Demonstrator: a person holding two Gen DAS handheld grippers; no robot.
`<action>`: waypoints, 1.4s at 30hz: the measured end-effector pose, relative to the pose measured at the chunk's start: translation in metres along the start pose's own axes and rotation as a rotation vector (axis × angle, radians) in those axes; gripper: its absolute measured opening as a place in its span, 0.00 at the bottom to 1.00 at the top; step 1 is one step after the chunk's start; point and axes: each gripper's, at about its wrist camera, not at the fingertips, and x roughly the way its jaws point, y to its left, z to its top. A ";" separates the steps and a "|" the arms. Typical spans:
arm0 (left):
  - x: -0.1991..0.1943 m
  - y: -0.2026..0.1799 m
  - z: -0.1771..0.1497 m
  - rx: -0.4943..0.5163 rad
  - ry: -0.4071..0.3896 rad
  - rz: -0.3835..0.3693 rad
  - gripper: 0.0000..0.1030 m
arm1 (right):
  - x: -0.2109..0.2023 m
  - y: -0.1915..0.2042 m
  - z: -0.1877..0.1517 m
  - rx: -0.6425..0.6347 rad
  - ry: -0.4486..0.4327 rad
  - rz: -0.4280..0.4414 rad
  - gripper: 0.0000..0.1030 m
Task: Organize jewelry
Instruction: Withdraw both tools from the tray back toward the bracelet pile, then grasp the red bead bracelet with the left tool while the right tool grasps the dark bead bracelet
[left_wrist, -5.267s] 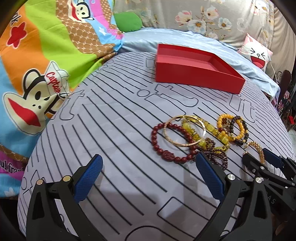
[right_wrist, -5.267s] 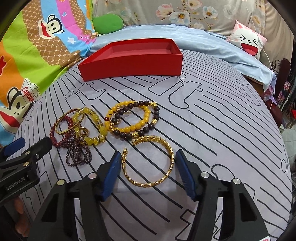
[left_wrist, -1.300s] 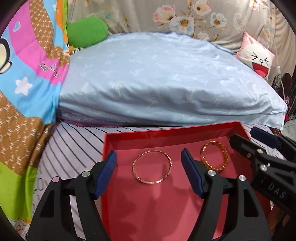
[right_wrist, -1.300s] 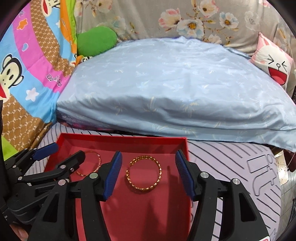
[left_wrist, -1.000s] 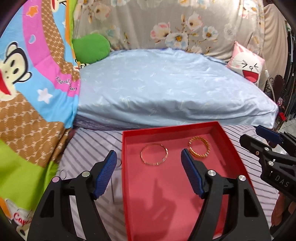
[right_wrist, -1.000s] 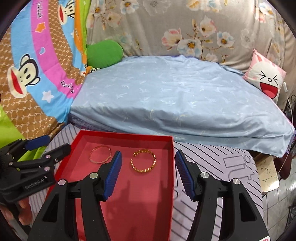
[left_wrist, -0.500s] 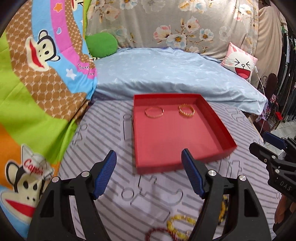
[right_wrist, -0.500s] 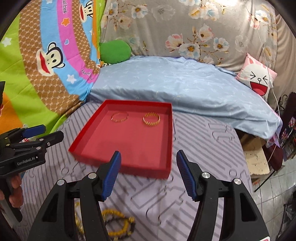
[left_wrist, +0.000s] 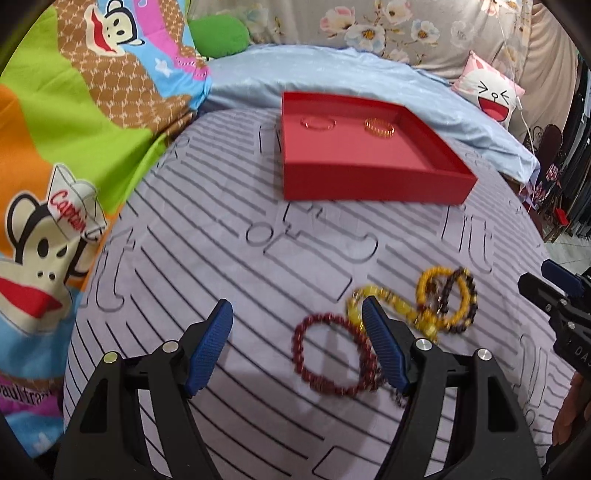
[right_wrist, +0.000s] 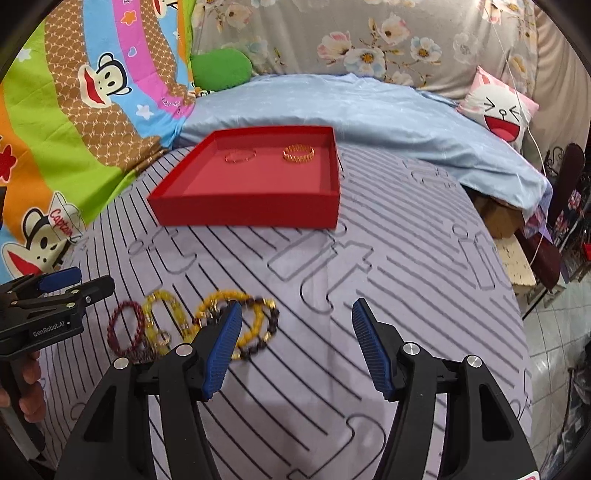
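Left gripper (left_wrist: 297, 341): jaws spread wide, nothing between the blue pads, touching nothing — poised above the striped cloth (left_wrist: 221, 258), its right pad in front of the near edge of the bead cluster.
Right gripper (right_wrist: 297, 343): likewise parted and empty; the left pad overlaps the orange bead bracelet (right_wrist: 229, 314) in view, contact not discernible.
Red tray (left_wrist: 369, 181): on the cloth at the far side, well apart from both grippers, in front of the blue pillow (right_wrist: 369, 107).
Thin gold bangle (left_wrist: 318, 123): lying flat in the tray near its back wall, on the left.
Chunky gold bangle (left_wrist: 378, 127): beside it to the right, apart, not touching.
Dark red bead bracelet (left_wrist: 332, 358): flat on the cloth, partly behind the left gripper's right pad.
Yellow bead bracelet (left_wrist: 391, 306): just beyond the red one, tangled with its neighbours.
Orange and dark bead bracelets (left_wrist: 447, 295): overlapping each other at the right end of the cluster — blurred, details unclear.
Cartoon blanket (left_wrist: 66, 147): bunched along the left edge of the cloth.
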 end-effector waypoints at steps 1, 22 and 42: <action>0.002 0.000 -0.005 -0.001 0.005 0.007 0.67 | 0.001 -0.001 -0.005 0.008 0.008 -0.001 0.59; 0.021 0.002 -0.031 -0.005 0.012 0.039 0.47 | 0.014 0.005 -0.024 0.012 0.040 -0.002 0.59; 0.022 -0.004 -0.035 0.023 -0.047 0.063 0.28 | 0.051 0.004 -0.003 0.069 0.069 -0.019 0.35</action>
